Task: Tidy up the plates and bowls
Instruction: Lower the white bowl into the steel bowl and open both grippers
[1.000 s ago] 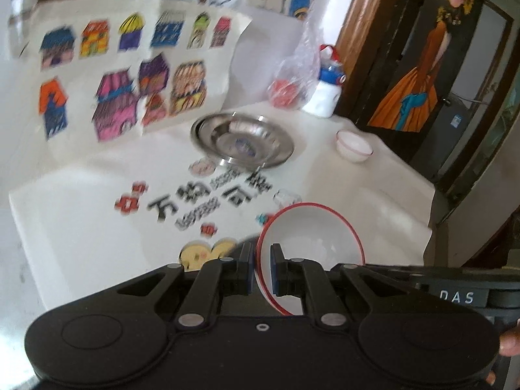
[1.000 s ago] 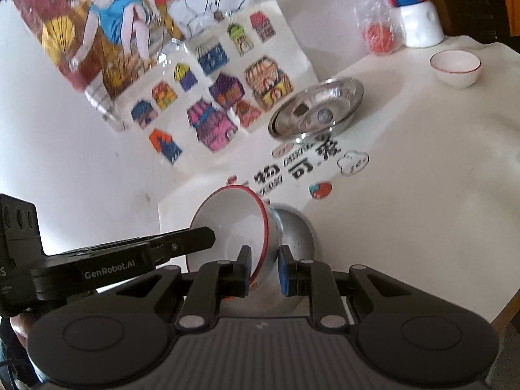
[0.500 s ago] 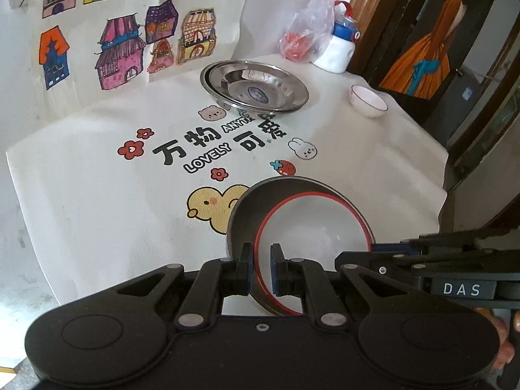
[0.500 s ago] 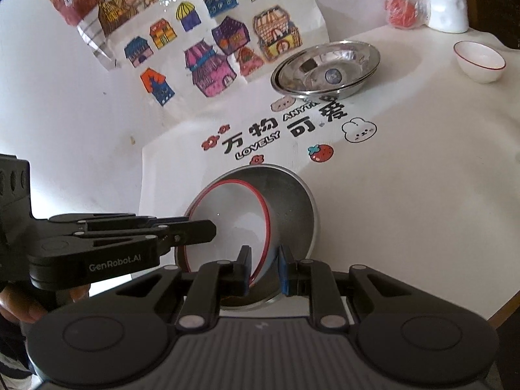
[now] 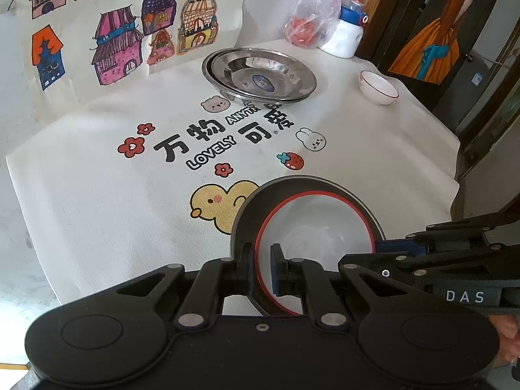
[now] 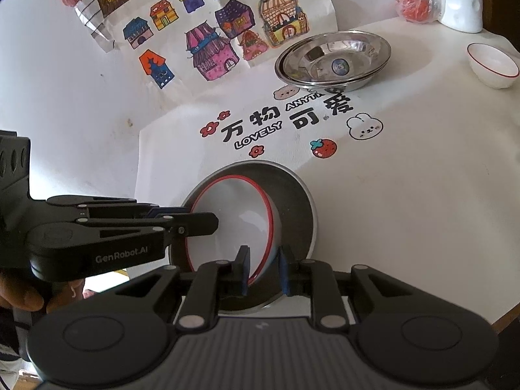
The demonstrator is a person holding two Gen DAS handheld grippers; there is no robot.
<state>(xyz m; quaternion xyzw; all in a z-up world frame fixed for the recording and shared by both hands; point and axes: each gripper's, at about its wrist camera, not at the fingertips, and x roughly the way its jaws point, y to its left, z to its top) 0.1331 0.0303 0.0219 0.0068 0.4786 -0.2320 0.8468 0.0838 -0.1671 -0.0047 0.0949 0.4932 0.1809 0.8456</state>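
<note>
Left gripper (image 5: 262, 271) clamps 1 of 2 red-rimmed bowls (image 5: 313, 243) (2 steel plates (image 5: 260, 76) stacked).

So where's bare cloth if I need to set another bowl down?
Free: the stretch between the steel plates and the small bowl, and the cloth left of the duck print. Crowded: the near edge, where both grippers meet at the rimmed bowl in its metal dish.

**Red-rimmed bowl sits tilted in a steel bowl**

The right gripper (image 6: 262, 268) straddles the white red-rimmed bowl's (image 6: 234, 224) near rim, fingers (image 6: 243, 268) slightly apart. The bowl leans inside a steel bowl (image 6: 292, 201) on the counter (image 6: 406, 195). The left gripper (image 6: 195, 222) pinches its left rim. Stacked steel plates (image 6: 334, 60) and a small bowl (image 6: 492, 65) stand far right.
</note>
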